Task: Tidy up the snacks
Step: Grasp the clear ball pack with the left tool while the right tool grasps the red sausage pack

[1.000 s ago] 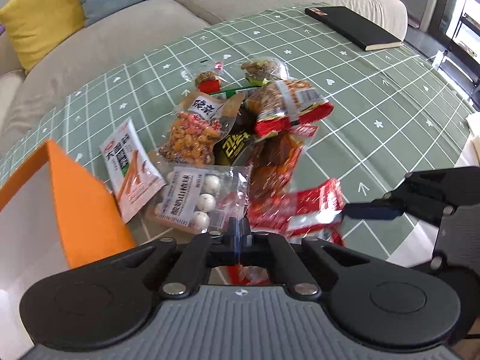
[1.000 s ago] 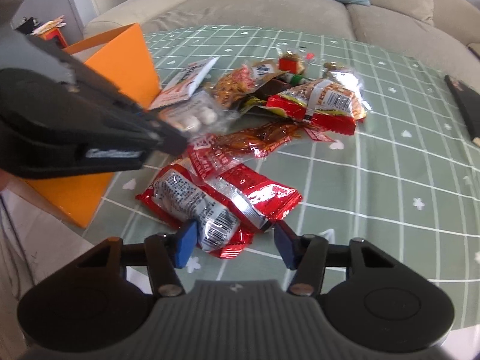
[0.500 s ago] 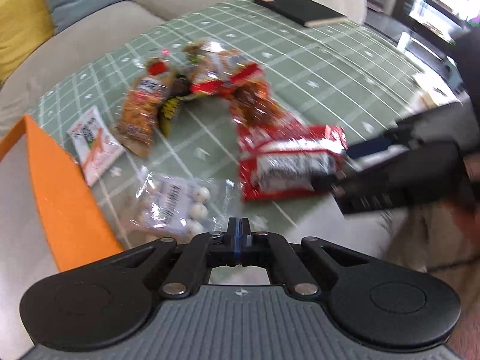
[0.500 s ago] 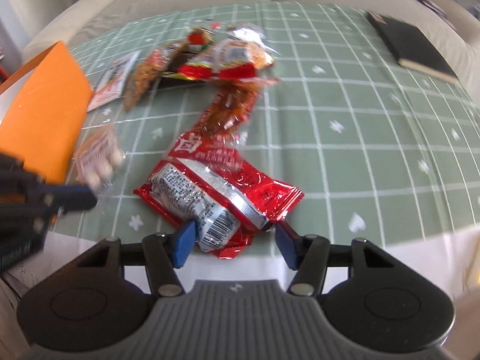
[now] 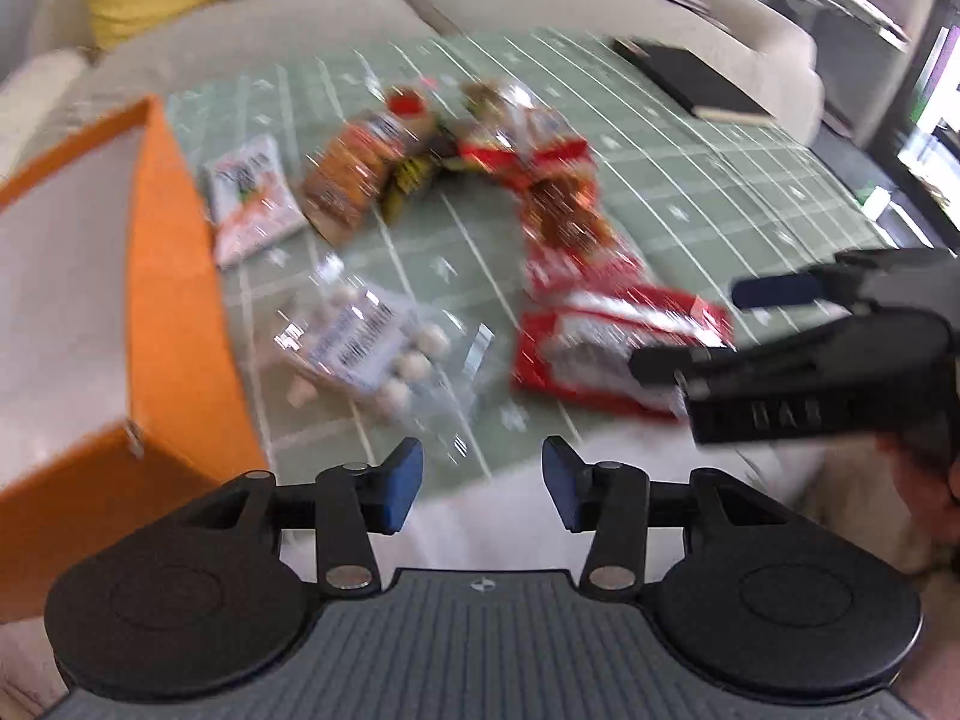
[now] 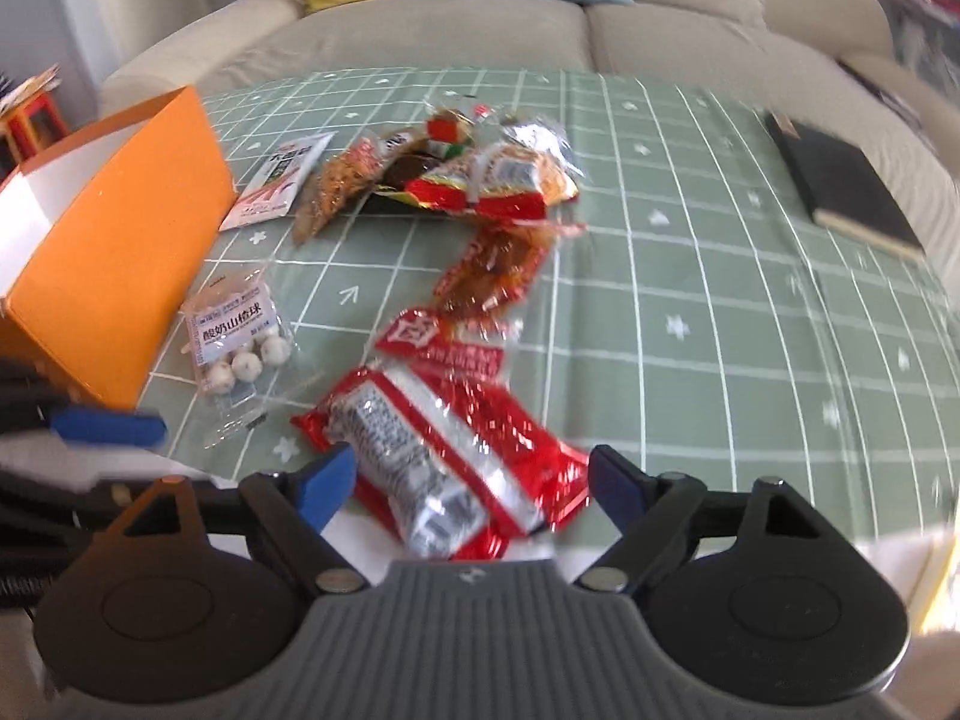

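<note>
Snack packs lie on a green checked tablecloth (image 6: 690, 228). A clear bag of white balls (image 5: 366, 348) (image 6: 237, 342) lies beside the orange box (image 5: 174, 300) (image 6: 114, 240), just beyond my open, empty left gripper (image 5: 480, 483). A red and silver pack (image 6: 444, 468) (image 5: 606, 354) lies at the table's front edge, between the fingers of my open right gripper (image 6: 471, 480). A heap of orange, red and brown packs (image 6: 456, 180) lies further back, with a white sachet (image 6: 279, 180) to its left.
The orange box stands open at the table's left front corner. A black notebook (image 6: 846, 192) lies at the far right. A beige sofa (image 6: 540, 30) with yellow and blue cushions runs behind the table.
My left gripper has opened and pulled back, leaving the bag of white balls on the table by the box. My right gripper has opened wider around the red pack.
</note>
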